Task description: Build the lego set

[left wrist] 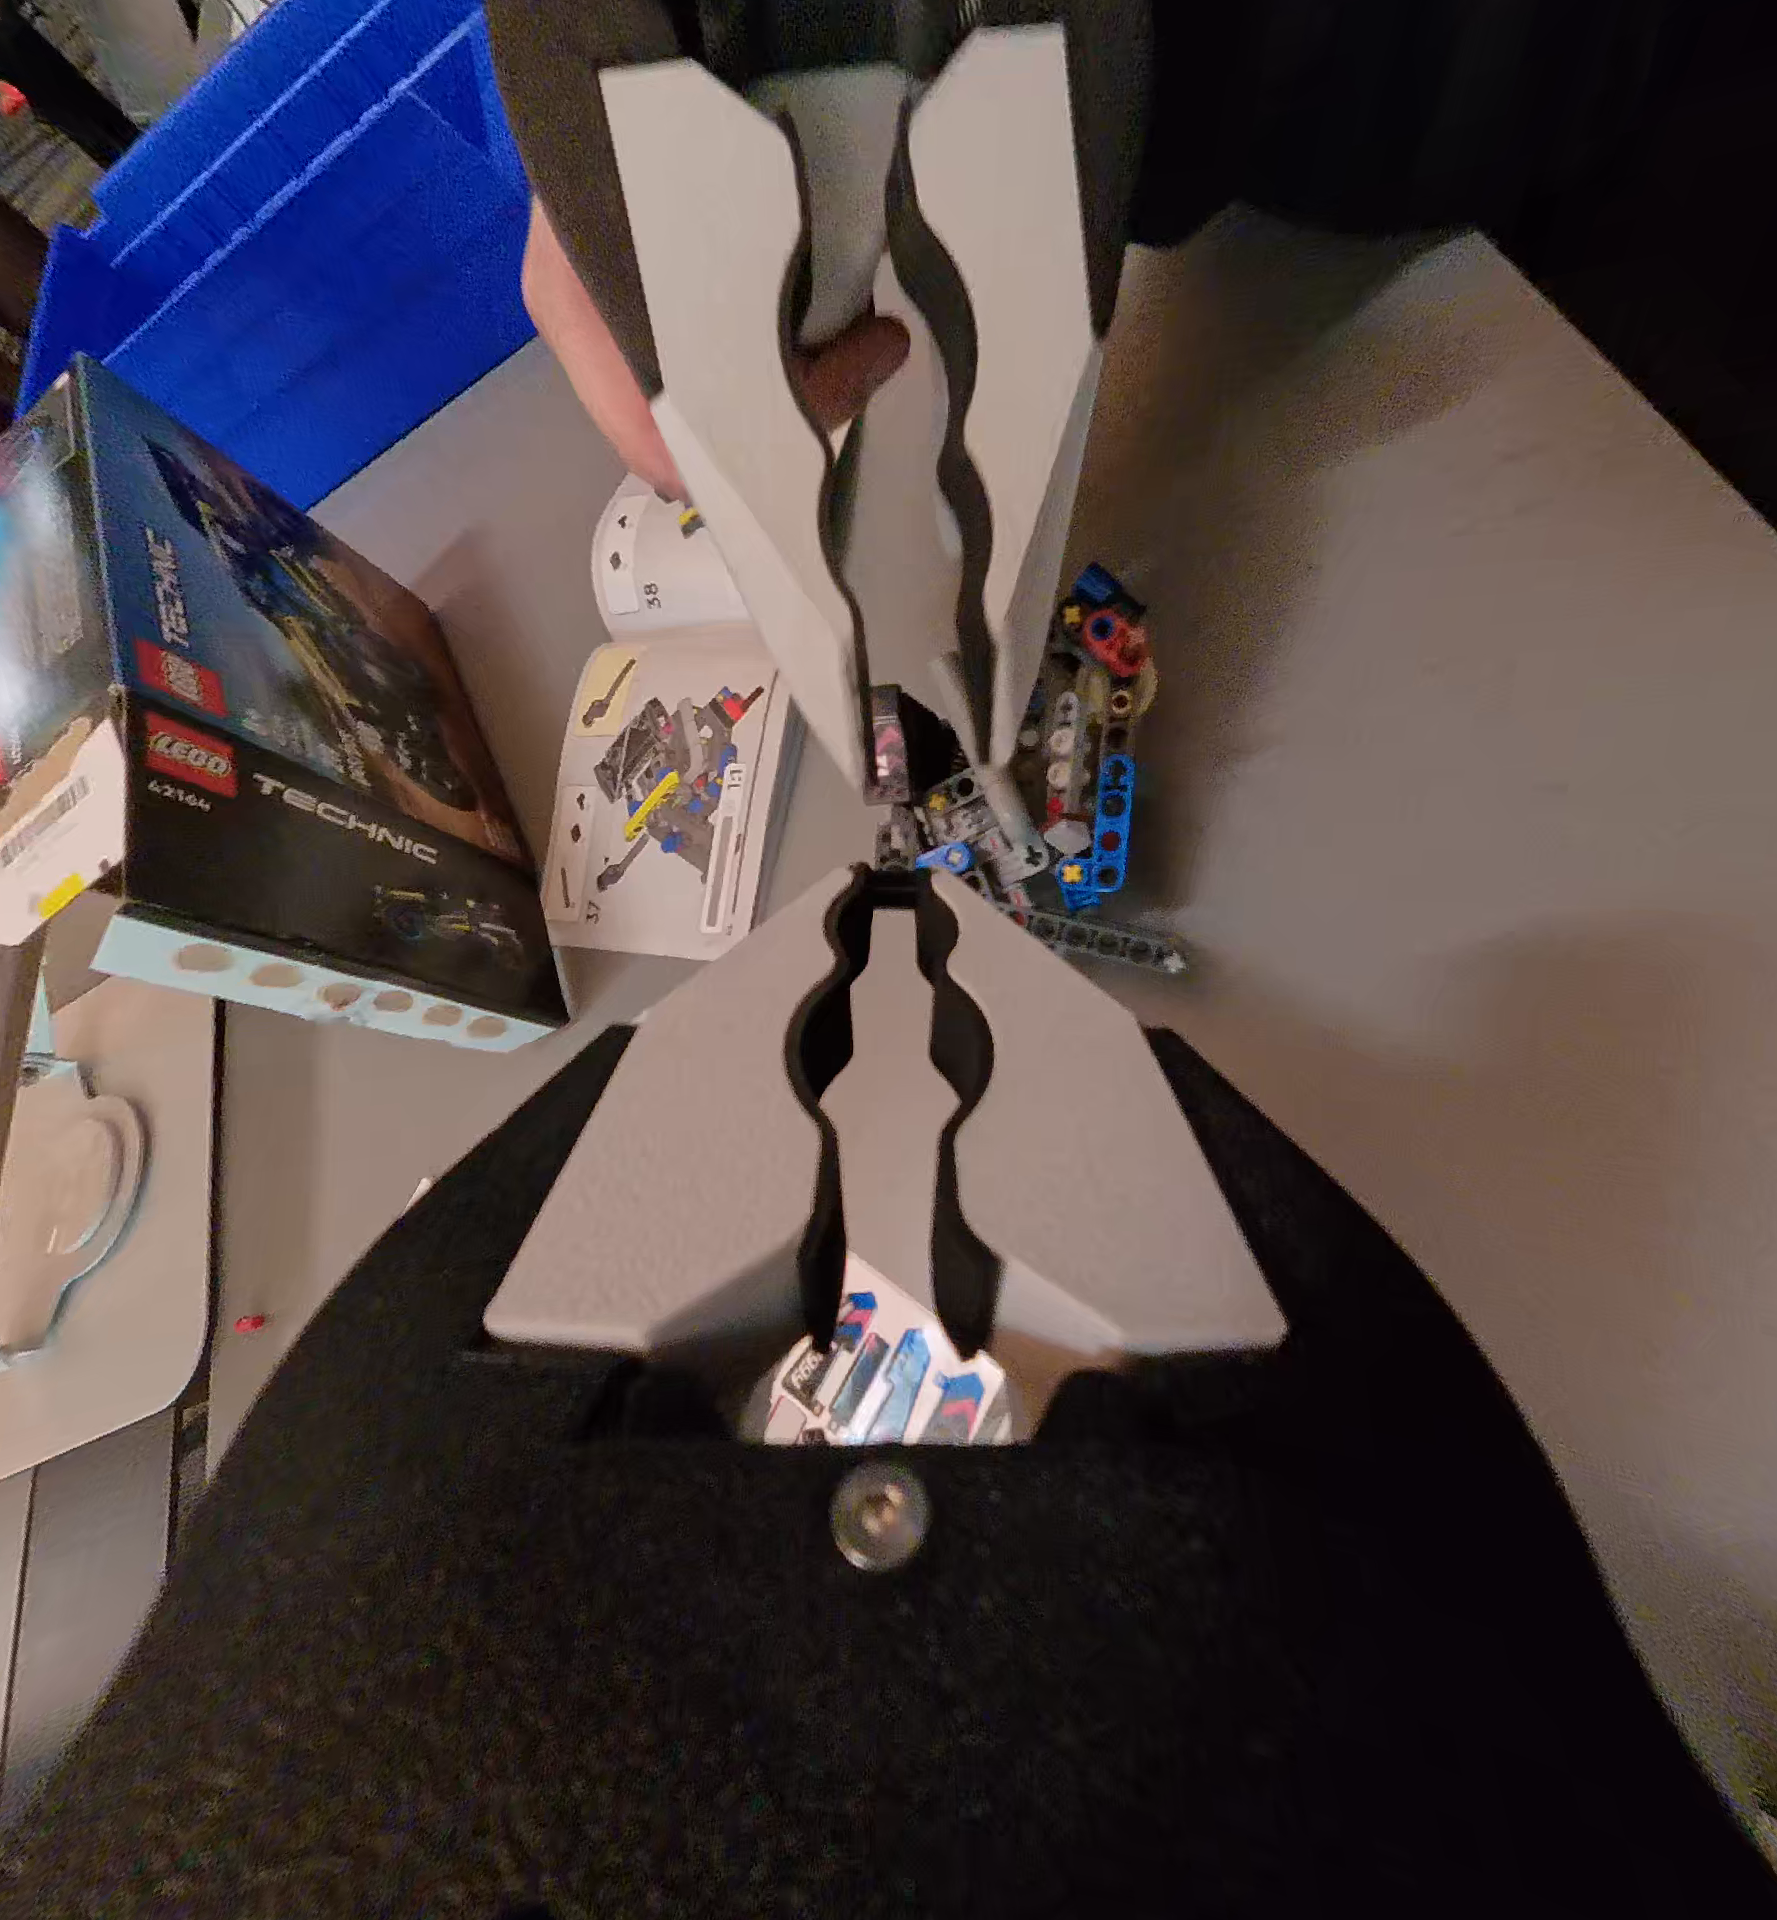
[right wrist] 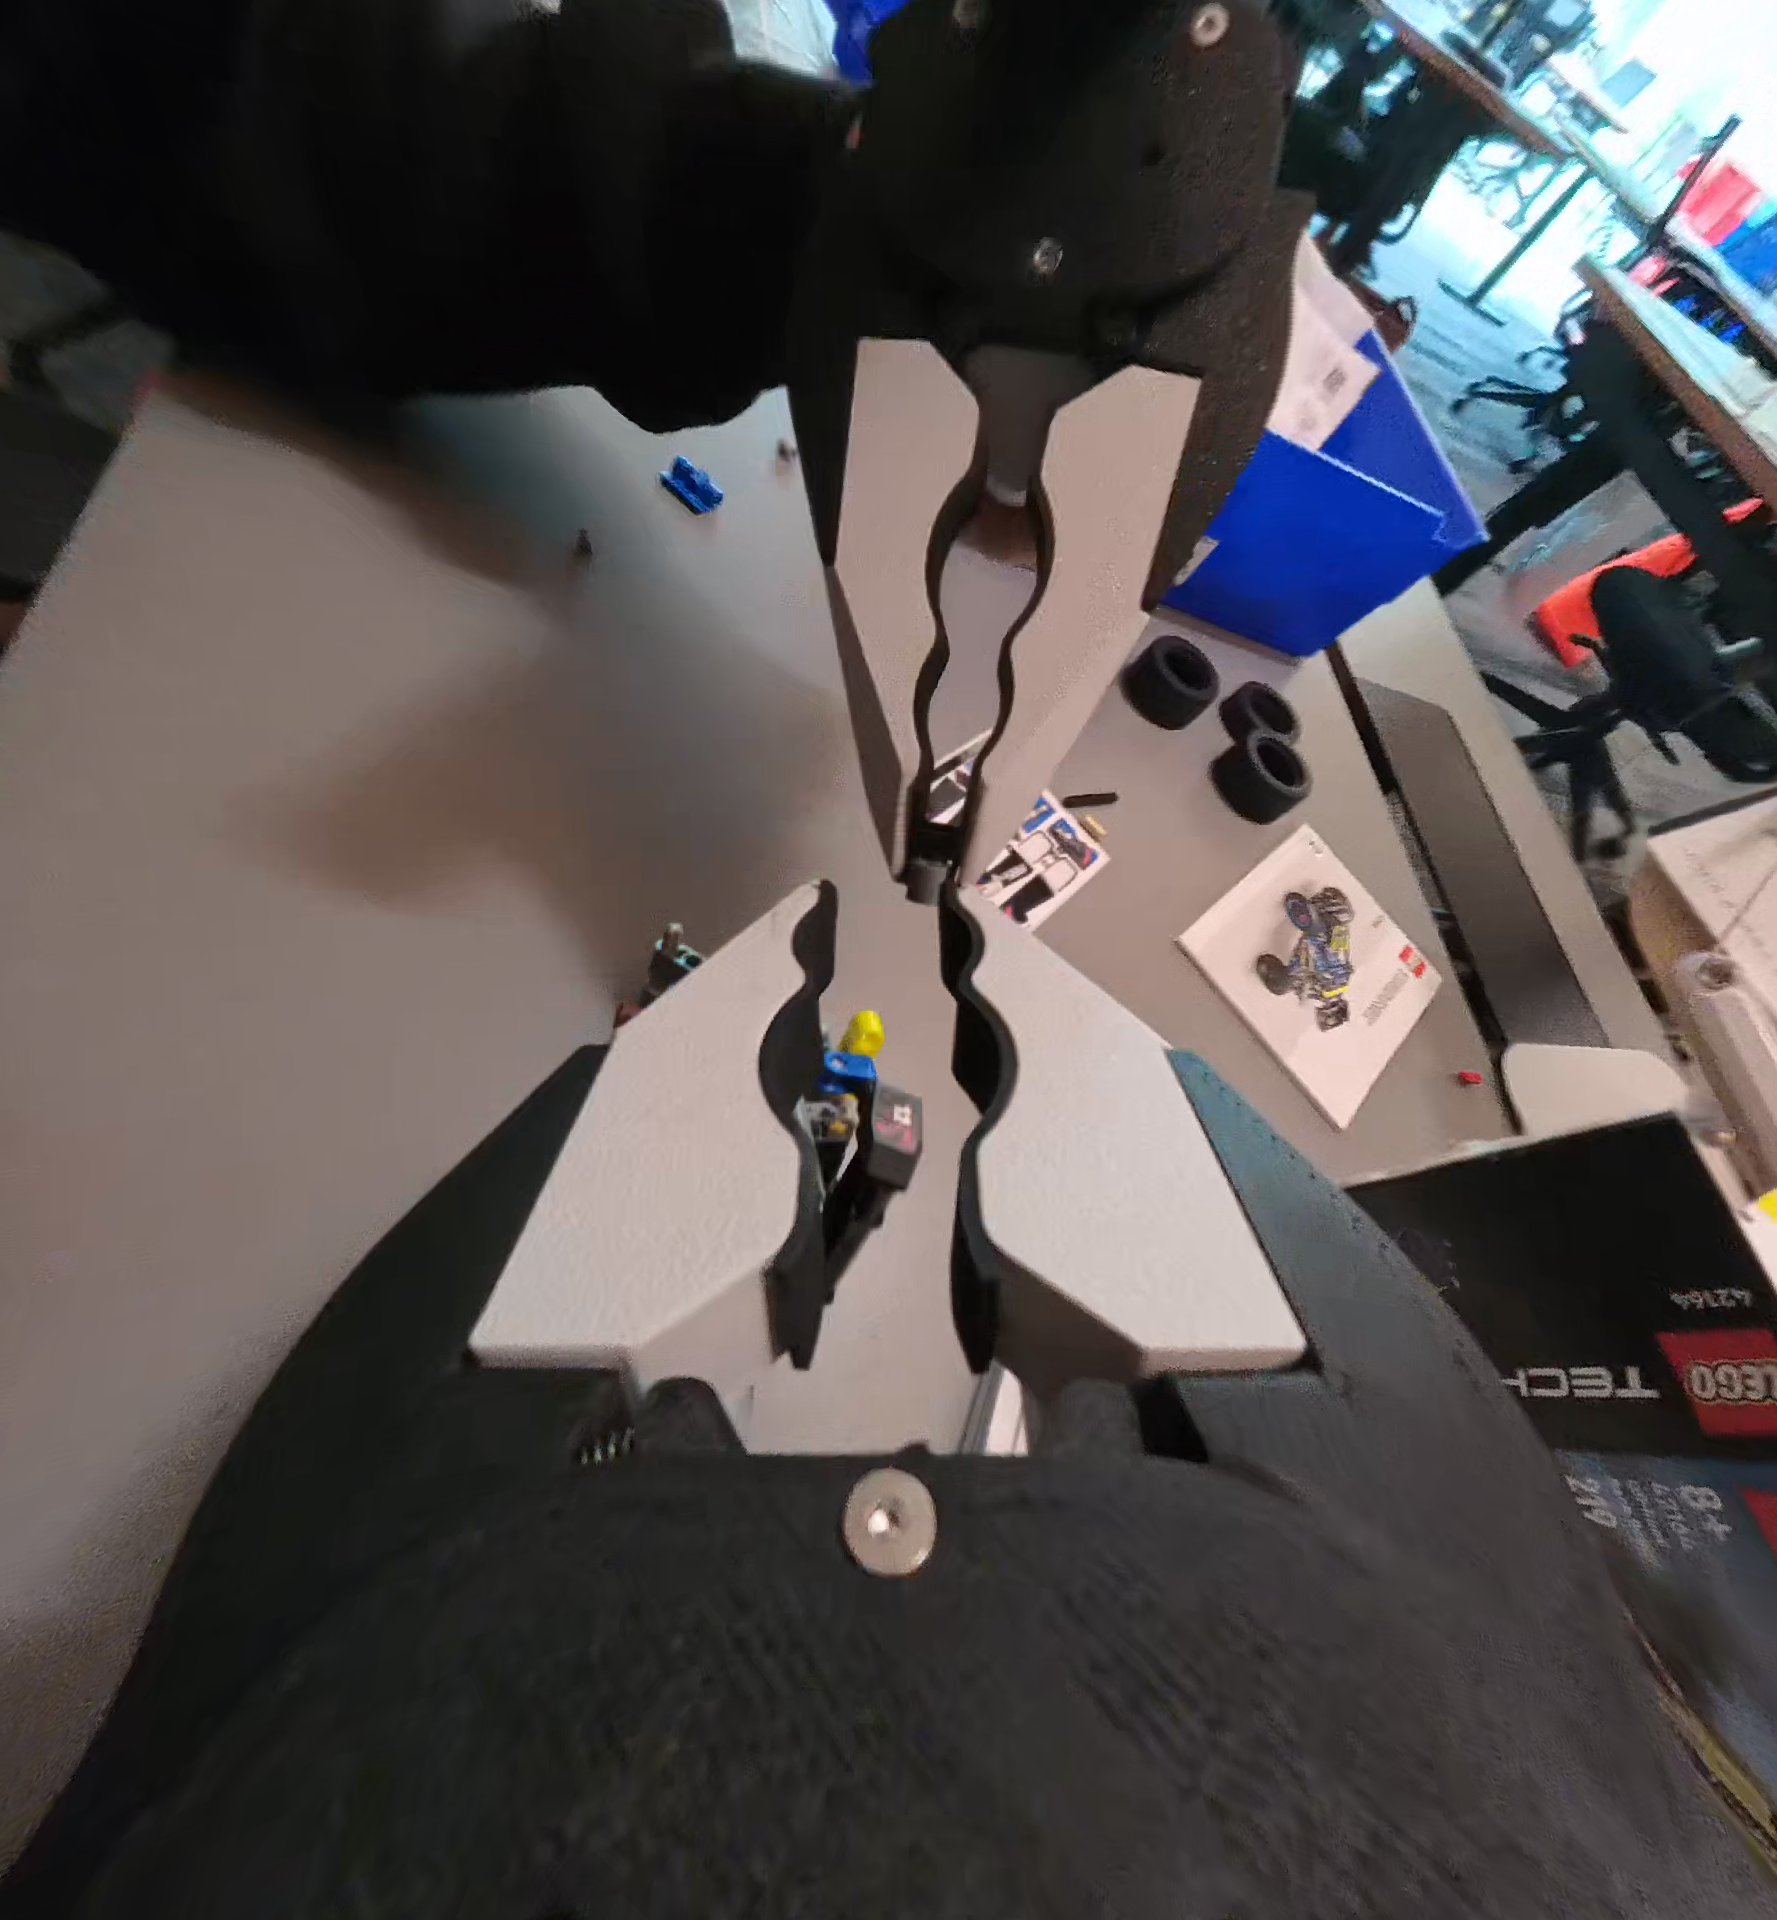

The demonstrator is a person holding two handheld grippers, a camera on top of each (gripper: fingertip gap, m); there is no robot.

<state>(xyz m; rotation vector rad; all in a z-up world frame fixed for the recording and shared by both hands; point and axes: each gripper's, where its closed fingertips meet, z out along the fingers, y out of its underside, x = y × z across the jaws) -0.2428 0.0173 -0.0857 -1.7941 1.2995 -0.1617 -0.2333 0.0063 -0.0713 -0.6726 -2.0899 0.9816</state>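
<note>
Motion blur is smearing the far right of the surface (left wrist: 1435,644) in the left wrist view, and the brick model (left wrist: 1081,769) is sitting half hidden behind the right gripper (left wrist: 925,764), so its shape is hard to read: grey perforated beams, blue and red connectors, a long grey beam poking out toward the near right. In the right wrist view only a sliver of it is showing between the fingers.

The left gripper (left wrist: 889,883) is pinching a small dark cylindrical piece (right wrist: 931,878) at the very tips, fingers nearly closed with wavy black pads pressing on it. The right gripper's fingers are standing narrow, just above the model; whether the pads are touching it I cannot tell.

A printed cardboard box (left wrist: 271,727) is lying on the left, with an open instruction booklet (left wrist: 666,790) just beside it. A sticker sheet (right wrist: 1045,857), three black rubber tyres (right wrist: 1216,717) and a second booklet (right wrist: 1310,982) are lying on the smooth grey surface. A blue corrugated plastic bin (left wrist: 292,260) is standing at the far edge. Office chairs and desks are blurring into the bright background.
</note>
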